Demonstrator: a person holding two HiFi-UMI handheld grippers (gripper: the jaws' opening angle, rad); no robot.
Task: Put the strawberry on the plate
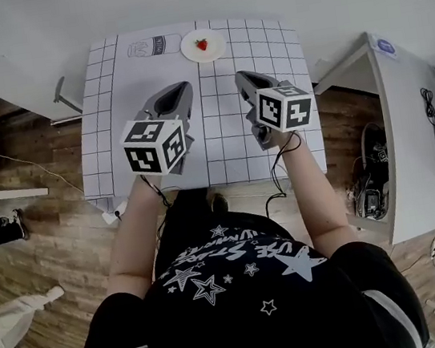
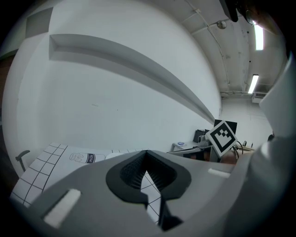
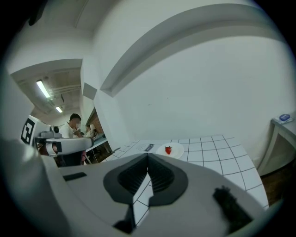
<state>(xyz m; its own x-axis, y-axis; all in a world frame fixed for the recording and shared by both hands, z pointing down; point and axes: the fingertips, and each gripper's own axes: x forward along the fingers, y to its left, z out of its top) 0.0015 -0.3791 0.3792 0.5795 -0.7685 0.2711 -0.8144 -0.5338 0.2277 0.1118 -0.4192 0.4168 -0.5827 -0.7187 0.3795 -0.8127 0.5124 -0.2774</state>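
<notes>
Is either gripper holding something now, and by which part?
Nothing is held. The left gripper and the right gripper are both shut and empty; the strawberry lies on the plate.

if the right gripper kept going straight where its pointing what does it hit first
Probably the bare table just short of the plate holding the strawberry; the right gripper tilts slightly down toward it. Depth is unclear.

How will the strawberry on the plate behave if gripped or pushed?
Strawberry looks small, so probably light, and likely bruises under a hard squeeze. Its tapered shape would probably wobble or roll on the smooth white plate if pushed.
</notes>
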